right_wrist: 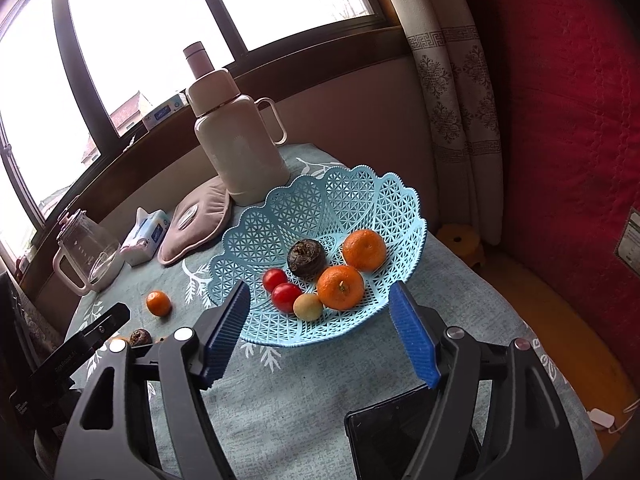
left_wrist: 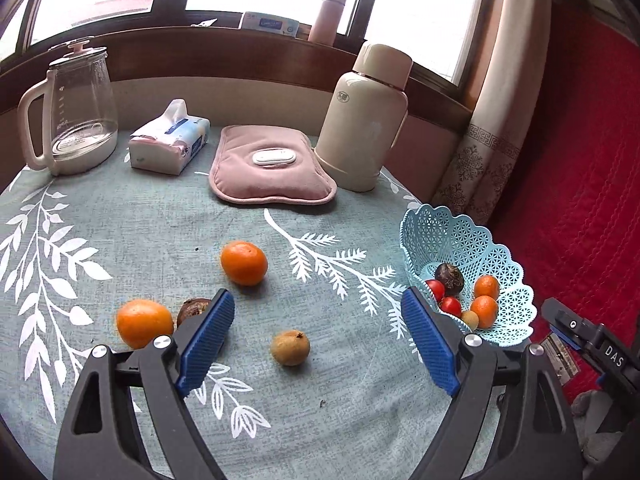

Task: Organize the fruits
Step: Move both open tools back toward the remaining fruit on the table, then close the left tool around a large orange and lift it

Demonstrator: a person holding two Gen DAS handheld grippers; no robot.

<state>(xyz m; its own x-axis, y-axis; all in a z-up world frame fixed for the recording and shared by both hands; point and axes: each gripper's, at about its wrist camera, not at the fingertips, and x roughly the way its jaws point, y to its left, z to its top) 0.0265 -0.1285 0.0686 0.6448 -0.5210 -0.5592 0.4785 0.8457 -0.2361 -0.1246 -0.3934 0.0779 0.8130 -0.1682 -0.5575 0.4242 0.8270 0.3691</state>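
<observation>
From the left wrist camera, the left gripper (left_wrist: 318,312) has its blue-padded jaws spread wide with nothing between the pads; they hang over the leaf-printed tablecloth (left_wrist: 120,216) without touching any fruit. A small tan fruit (left_wrist: 290,348) lies on the cloth in the gap between the two fingers, clear of both. One mandarin (left_wrist: 244,263) sits farther out, toward the pink heating pad (left_wrist: 270,166). A second mandarin (left_wrist: 144,323) lies just outside the left finger, and beside it a dark brown fruit (left_wrist: 192,309) is half hidden behind that finger (possibly a water chestnut, though the view is too partial to be sure). At the right edge of the table stands the blue lattice basket (left_wrist: 452,232), its near rim cut off by the right finger; inside are two mandarins, two red tomatoes, a dark fruit and a pale one. Part of the right gripper's black body shows at the far right.

From the right wrist camera, the right gripper (right_wrist: 320,308) also stands apart and empty, its fingers flanking the near rim of the basket (right_wrist: 360,192) without clearly touching it. Within the basket lie an orange mandarin (right_wrist: 341,287) with a second one (right_wrist: 364,250) behind it, a dark wrinkled fruit (right_wrist: 307,259), two tomatoes (right_wrist: 280,290) and a pale round fruit (right_wrist: 308,307). A cream thermos (right_wrist: 240,148) stands behind the basket. A dark flat object at the bottom edge is cut off and hard to identify.
</observation>
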